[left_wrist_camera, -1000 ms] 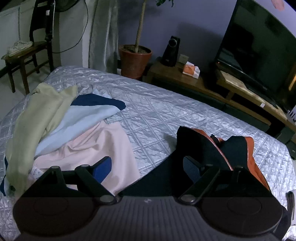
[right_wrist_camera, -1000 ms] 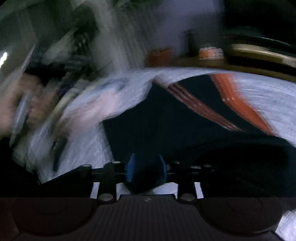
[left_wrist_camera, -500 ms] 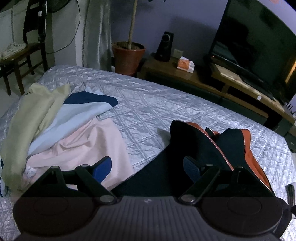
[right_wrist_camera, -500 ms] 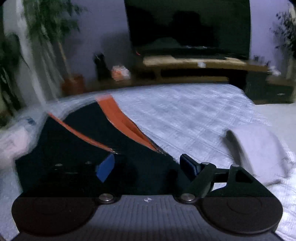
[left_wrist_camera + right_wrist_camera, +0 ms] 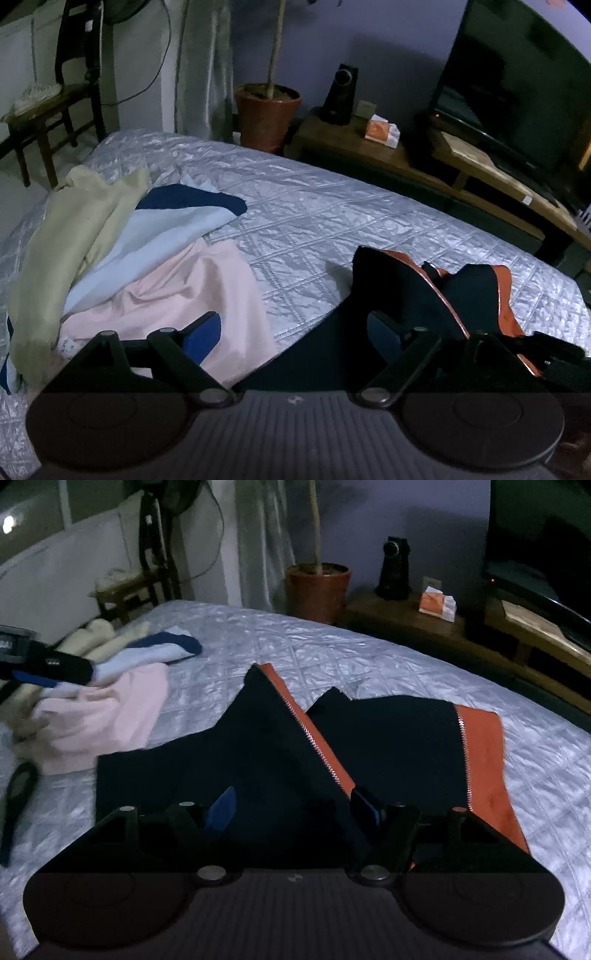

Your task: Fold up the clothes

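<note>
Two grippers, both with jaws spread wide, nothing between them. Bed under a shiny quilted cover, likely slick, so cloth may slide when I drag it. Dark jacket lies spread near me, front open, orange lining and both zipper rows showing. Soft, limp, some weight; the zipper edge is the firmest line, so I judge that hem or the collar corner the best place to pinch. My right gripper hangs over its near hem; my left gripper hangs at its left edge. Heap of light clothes, pink, pale blue, cream, sits just left, unfolded.
</note>
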Action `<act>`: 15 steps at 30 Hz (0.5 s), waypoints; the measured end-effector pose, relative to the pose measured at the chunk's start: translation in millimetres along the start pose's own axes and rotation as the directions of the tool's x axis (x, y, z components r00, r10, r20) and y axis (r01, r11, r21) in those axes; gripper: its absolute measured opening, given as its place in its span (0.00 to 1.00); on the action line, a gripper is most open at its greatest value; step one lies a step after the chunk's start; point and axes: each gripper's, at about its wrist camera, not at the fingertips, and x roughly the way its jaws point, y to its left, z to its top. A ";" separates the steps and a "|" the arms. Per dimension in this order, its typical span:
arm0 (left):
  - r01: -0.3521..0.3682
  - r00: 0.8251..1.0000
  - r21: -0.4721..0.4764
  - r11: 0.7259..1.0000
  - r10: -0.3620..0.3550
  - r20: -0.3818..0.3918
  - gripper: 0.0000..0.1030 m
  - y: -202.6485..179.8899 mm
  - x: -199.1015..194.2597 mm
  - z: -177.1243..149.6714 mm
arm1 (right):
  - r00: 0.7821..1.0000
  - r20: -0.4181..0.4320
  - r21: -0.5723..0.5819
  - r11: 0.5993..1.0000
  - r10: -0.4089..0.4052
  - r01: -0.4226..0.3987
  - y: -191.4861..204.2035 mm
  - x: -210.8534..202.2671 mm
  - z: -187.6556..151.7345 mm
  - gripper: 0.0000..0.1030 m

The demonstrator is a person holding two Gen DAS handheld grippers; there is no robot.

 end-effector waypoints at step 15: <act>-0.039 0.998 -0.099 0.994 0.043 0.034 0.82 37.3 -9.7 18.0 | 0.996 -0.066 -0.087 0.994 0.066 -0.071 90.4 29.5 -28.8 0.64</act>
